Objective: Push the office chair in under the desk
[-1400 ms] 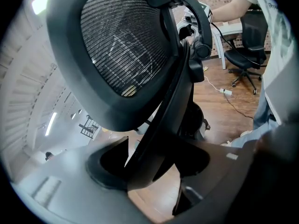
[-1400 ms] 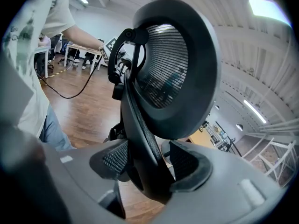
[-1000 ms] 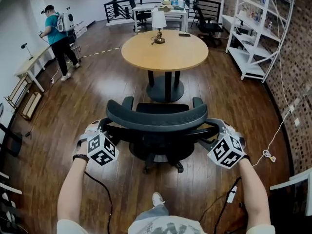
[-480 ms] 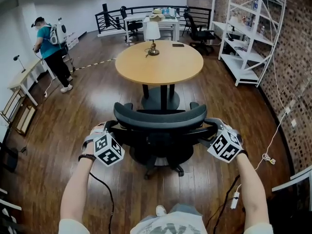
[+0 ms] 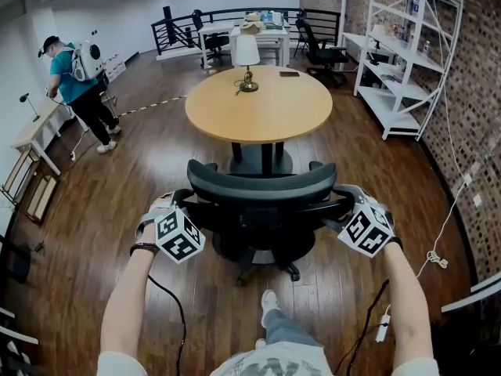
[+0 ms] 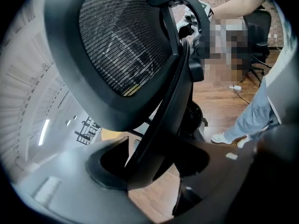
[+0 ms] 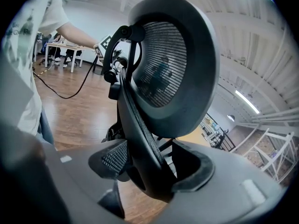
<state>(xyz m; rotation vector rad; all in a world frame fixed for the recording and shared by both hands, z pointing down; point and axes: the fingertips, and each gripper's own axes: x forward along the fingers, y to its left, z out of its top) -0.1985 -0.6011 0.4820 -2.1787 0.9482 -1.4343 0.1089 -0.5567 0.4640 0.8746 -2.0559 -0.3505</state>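
Partly, office chair (image 5: 262, 190) hides base of desk (image 5: 258, 104)

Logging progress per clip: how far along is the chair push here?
Done: the left hand-held gripper and right hand-held gripper each clamp the back frame of the black mesh office chair. In hand: the push toward the round wooden table. Left: the backrest is not yet at the table's edge.
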